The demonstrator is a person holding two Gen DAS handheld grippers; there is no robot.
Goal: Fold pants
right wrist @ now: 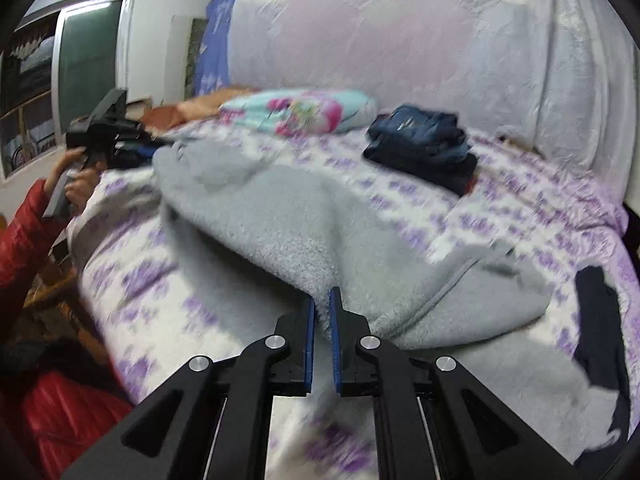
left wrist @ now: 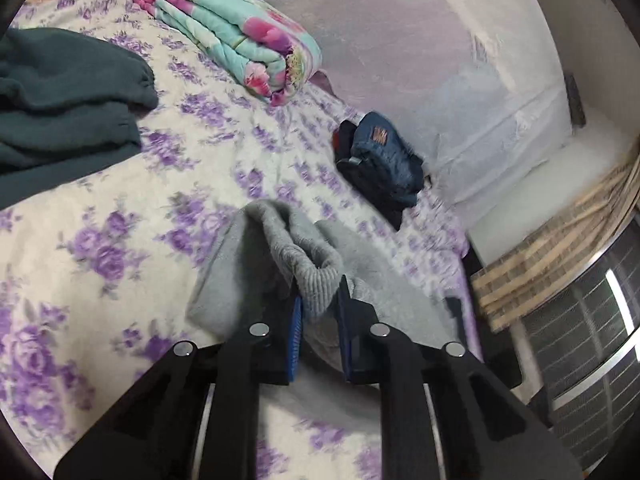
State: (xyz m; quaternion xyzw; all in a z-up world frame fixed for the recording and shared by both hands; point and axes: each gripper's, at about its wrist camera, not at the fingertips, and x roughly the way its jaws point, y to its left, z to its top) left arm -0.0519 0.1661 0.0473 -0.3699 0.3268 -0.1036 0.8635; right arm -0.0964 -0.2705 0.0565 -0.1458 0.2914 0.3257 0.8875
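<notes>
Grey fleece pants (right wrist: 280, 216) lie stretched across the floral bed sheet (right wrist: 132, 280). My left gripper (left wrist: 319, 300) is shut on the pants' ribbed cuff (left wrist: 316, 280), which bunches up between the blue pads; the same gripper shows at far left in the right wrist view (right wrist: 104, 128), held by a hand. My right gripper (right wrist: 321, 304) is shut on the grey pants' edge, with fabric pinched at the fingertips. The pants hang slightly lifted between the two grippers.
A folded floral quilt (left wrist: 236, 36) and a stack of folded dark blue jeans (left wrist: 380, 160) lie near the covered headboard. Dark teal pants (left wrist: 60, 96) lie at left. A dark garment (right wrist: 600, 328) lies at right. The bed's edge and a heater (left wrist: 592, 340) are at right.
</notes>
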